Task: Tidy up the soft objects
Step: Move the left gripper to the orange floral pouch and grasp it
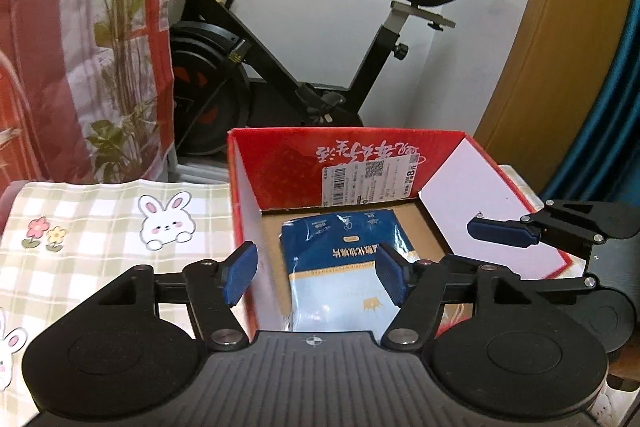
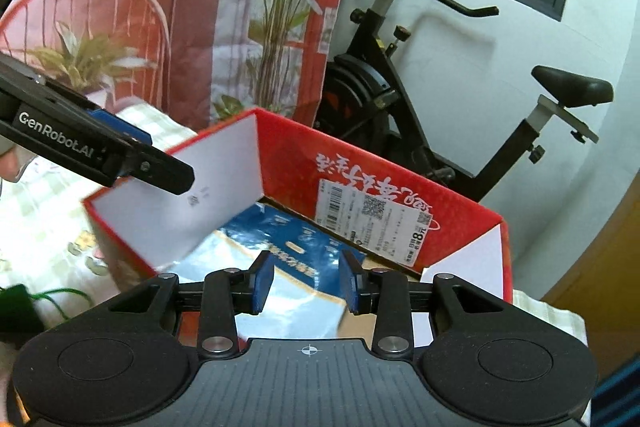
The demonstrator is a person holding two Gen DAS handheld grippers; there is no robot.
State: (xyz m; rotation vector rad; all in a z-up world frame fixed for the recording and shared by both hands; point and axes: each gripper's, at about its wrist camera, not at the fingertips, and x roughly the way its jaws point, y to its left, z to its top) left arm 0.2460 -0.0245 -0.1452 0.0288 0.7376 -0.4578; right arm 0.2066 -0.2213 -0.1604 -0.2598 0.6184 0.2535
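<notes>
Biggest risk: the red box [image 1: 352, 163] is sitting near the table's far edge w/ its flaps standing loose, so a gripper catching a flap or wall could be shoving or tipping the whole thing. Next: both grippers are crowding the same opening, so they could be knocking each other.

Left gripper [image 1: 318, 277] is hovering over the box's near-left wall, jaws wide apart, holding nothing. Right gripper [image 2: 306, 281] is hanging above the box's near side, jaws partly apart, also empty.

The soft pack [image 1: 344, 267] is lying flat on the box floor, inside: glossy blue-and-white pouch, crinkly film, prob slippery and easily deformed.
</notes>
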